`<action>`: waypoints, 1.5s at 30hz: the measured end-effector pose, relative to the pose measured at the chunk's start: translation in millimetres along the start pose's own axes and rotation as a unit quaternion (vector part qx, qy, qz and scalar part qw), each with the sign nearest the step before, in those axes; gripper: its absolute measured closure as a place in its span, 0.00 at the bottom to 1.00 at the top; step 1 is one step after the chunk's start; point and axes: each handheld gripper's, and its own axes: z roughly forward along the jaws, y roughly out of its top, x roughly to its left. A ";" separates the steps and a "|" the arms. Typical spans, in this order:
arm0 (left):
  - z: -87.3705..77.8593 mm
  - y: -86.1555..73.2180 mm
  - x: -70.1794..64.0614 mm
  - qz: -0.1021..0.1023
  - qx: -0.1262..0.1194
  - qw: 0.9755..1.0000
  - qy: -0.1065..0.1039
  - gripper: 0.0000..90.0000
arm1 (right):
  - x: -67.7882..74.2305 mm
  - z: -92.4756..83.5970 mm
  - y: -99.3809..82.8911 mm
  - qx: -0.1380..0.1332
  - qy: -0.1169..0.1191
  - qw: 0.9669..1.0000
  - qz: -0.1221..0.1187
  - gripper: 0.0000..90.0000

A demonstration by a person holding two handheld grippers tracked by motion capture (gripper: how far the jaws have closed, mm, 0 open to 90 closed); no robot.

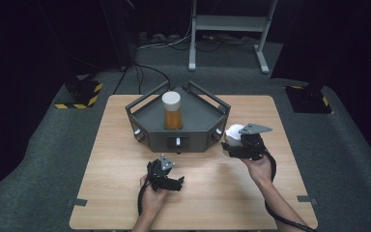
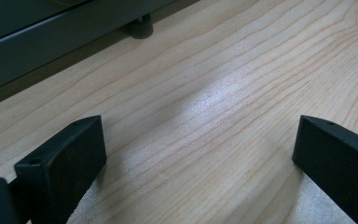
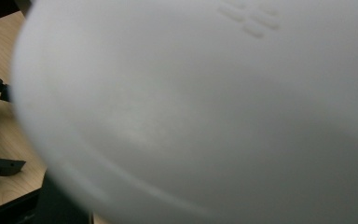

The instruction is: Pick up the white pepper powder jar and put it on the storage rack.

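Left hand-held gripper (image 2: 196,154) jaws apart.

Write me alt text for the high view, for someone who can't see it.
A person's two hands hold black grippers over a wooden table: the right gripper carries a white round object, and the left gripper is near the front edge. Behind them, a dark grey angular tray holds an upright amber bottle with a white cap.

Left gripper (image 2: 198,154): two black jaws spread wide, nothing between them. Below, light wood-grain tabletop (image 2: 223,93) with soft glare patch. Upper left: dark grey metal tray wall (image 2: 37,46), small round foot (image 2: 142,27) resting on table.
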 end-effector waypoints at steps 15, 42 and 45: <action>-0.1 0.0 -0.1 0.000 0.000 1.000 0.000 0.03 | -5.7 -0.5 37.4 -0.001 0.025 1.000 -0.010 0.34; -0.1 -0.2 -0.1 -0.001 0.000 1.000 0.000 0.03 | -11.4 14.1 110.2 -0.003 0.068 0.997 -0.023 0.34; 0.0 -0.3 -0.1 -0.001 -0.001 1.000 0.000 0.03 | -10.3 18.5 116.2 -0.001 0.070 0.997 -0.025 0.34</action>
